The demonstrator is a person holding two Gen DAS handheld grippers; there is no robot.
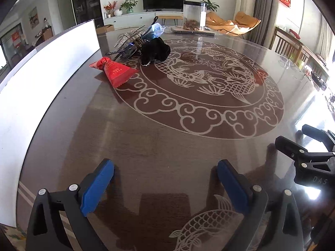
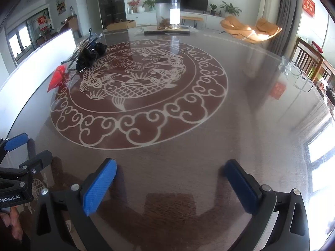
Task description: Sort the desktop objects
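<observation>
A red snack packet [image 1: 116,72] lies on the dark glass table at the left, seen also as the red packet [image 2: 57,79] in the right wrist view. Just behind it sit a black fabric scrunchie [image 1: 156,51], a glittery hair clip [image 1: 127,38] and a clear wrapped blue item [image 1: 153,30], heaped together; the same black scrunchie [image 2: 91,55] shows in the right view. My left gripper [image 1: 165,186] is open, empty, well short of the heap. My right gripper [image 2: 170,185] is open and empty too, near the table's front.
A white board [image 1: 41,79] stands along the table's left edge. A clear jar [image 1: 193,15] with dried contents sits on a flat tray at the far side. Clear glasses [image 2: 297,75] lie at the right. Wooden chairs [image 2: 309,62] stand beyond the right edge.
</observation>
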